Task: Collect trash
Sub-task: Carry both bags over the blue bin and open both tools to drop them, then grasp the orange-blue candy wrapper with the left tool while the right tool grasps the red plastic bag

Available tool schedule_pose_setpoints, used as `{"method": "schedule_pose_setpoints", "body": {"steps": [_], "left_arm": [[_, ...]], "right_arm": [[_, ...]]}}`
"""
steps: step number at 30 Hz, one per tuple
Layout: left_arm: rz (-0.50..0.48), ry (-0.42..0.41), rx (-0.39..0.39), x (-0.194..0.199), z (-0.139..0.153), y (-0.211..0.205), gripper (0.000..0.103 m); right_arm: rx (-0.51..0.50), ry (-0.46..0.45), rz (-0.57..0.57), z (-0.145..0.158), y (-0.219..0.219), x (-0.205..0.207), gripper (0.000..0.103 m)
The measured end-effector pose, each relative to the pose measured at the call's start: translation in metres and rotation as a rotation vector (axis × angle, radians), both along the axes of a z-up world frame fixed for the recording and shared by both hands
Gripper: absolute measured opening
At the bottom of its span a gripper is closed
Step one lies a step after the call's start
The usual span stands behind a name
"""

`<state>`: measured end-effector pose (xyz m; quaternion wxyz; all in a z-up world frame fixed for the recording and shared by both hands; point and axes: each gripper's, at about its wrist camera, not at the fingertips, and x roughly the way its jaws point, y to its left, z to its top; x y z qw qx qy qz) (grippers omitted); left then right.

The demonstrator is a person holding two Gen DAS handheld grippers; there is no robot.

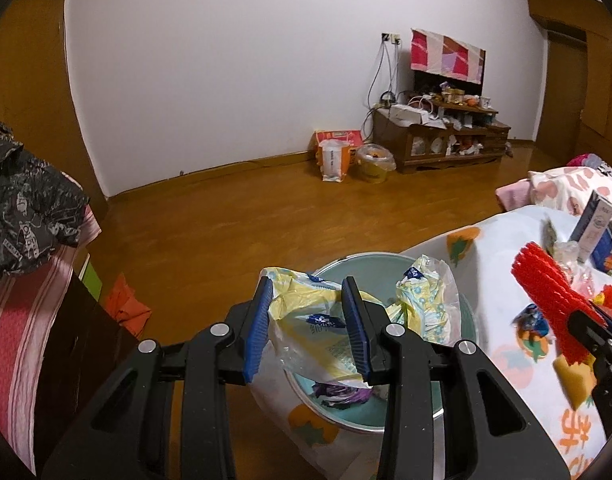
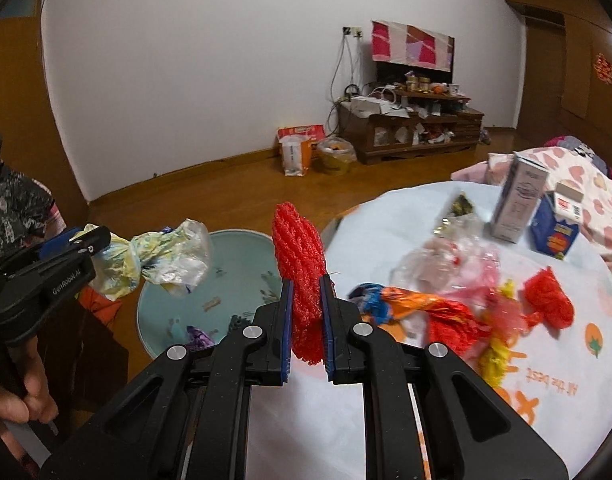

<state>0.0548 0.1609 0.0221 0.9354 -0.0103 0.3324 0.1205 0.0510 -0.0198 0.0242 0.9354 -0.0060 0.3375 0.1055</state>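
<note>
The right claw is clamped on a red foam net sleeve, gripped near its lower end. The sleeve's long axis runs nearly upright, its free end pointing up and tilted slightly left, towards the bin. The left claw is closed on a crumpled yellow-and-white plastic wrapper, which hangs over the pale green bin; seen from the right wrist, the wrapper stretches roughly level, its bunched end pointing right across the bin's mouth.

Judged from here, the step is dropping both pieces in. It would go best if each claw were brought squarely above the opening before letting go, since light plastic and foam drift sideways and could catch on the rim.

Farther along, on the desk with its printed cloth, more trash waits: a heap of orange, red and clear wrappers, with two cartons behind.
</note>
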Motion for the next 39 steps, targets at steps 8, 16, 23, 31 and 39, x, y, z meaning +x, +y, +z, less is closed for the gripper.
{"method": "schedule_pose_setpoints", "body": {"steps": [8, 16, 23, 31, 39], "left_arm": [[0.030, 0.046, -0.008, 0.010, -0.020, 0.016, 0.036], [0.063, 0.119, -0.003, 0.023, -0.046, 0.028, 0.036], [0.070, 0.157, 0.010, 0.030, -0.059, 0.029, 0.037], [0.041, 0.184, 0.035, 0.037, -0.068, 0.021, 0.042], [0.056, 0.189, 0.084, 0.034, -0.062, 0.013, 0.078]], "right_arm": [[-0.031, 0.041, 0.022, -0.019, 0.025, 0.021, 0.013], [-0.050, 0.118, 0.054, -0.046, 0.046, 0.042, 0.013], [-0.048, 0.165, 0.078, -0.065, 0.059, 0.058, 0.014], [-0.026, 0.174, 0.112, -0.067, 0.058, 0.059, 0.027], [-0.008, 0.141, 0.065, -0.050, 0.035, 0.046, 0.047]]}}
